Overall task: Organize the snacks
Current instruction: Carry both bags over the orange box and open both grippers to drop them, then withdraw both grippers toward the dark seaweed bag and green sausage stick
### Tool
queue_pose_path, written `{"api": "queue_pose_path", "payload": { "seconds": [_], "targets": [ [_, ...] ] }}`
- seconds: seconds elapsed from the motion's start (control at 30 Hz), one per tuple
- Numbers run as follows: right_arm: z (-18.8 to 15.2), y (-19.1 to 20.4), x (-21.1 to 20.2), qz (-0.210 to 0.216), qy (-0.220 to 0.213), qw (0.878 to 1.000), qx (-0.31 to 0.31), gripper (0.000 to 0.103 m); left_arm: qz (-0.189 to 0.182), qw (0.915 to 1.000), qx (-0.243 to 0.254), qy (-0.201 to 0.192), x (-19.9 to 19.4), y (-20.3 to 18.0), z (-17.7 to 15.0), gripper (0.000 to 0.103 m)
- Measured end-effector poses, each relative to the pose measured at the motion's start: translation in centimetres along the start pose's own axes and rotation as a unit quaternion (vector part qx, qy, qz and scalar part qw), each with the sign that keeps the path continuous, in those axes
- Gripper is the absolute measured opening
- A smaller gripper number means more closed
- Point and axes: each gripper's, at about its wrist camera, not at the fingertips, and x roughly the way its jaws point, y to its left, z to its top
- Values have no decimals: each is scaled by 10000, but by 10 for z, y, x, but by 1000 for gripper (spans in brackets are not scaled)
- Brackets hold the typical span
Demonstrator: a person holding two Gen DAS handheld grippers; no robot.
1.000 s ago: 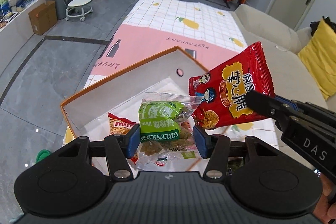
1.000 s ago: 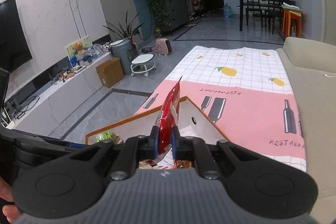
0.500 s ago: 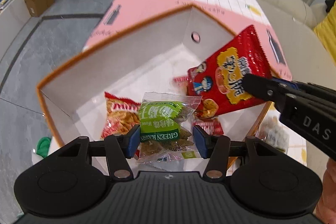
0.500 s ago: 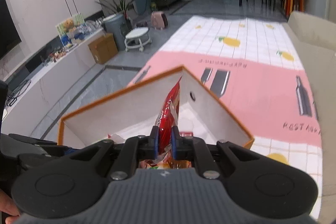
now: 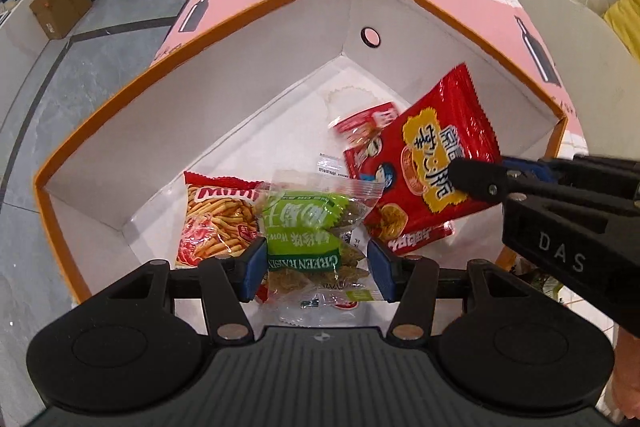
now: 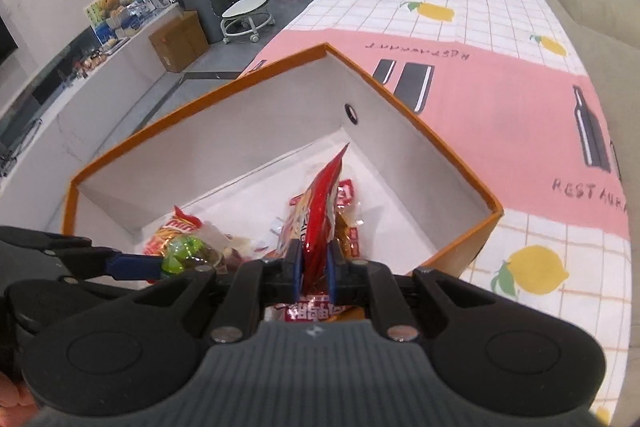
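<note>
Hovering over the orange box (image 5: pixel 248 23), left gripper (image 5: pixel 316 267) clamped on the green raisin pack (image 5: pixel 308 231), right gripper (image 6: pixel 314 267) pinching the red chip bag (image 5: pixel 436 163) at its 2 o'clock.

Bright, even indoor light, soft shadows, strong fisheye bending at edges, slight blur.

I see green raisin packet (image 5: pixel 310 235) and red crisp bag (image 5: pixel 436 163) held over orange-rimmed box (image 5: pixel 256 15); fries packet (image 5: pixel 216 219) lies inside.
</note>
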Motion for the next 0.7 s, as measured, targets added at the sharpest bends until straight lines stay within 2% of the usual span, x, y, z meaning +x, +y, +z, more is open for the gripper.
{"api": "queue_pose_path", "payload": {
  "seconds": [0.13,0.3,0.5,0.57,0.63,0.7],
  "targets": [
    [2,6,6,-385,44,9988,-311,9,140,9998,150,55,9,-6,1,65],
    [6,5,13,-588,95,9969,-520,14,280,9992,301,23,13,-10,1,70],
    [8,5,12,-713,128,9952,-664,18,203,9994,273,-43,9,-9,5,84],
    [8,5,10,-746,116,9948,-685,23,196,9995,245,-91,5,-8,5,85],
    [8,5,7,-734,94,9950,-677,36,177,9994,262,-134,2,-8,5,88],
    [9,5,3,-715,66,9953,-653,42,180,9992,295,-183,-3,-8,4,88]
  ]
}}
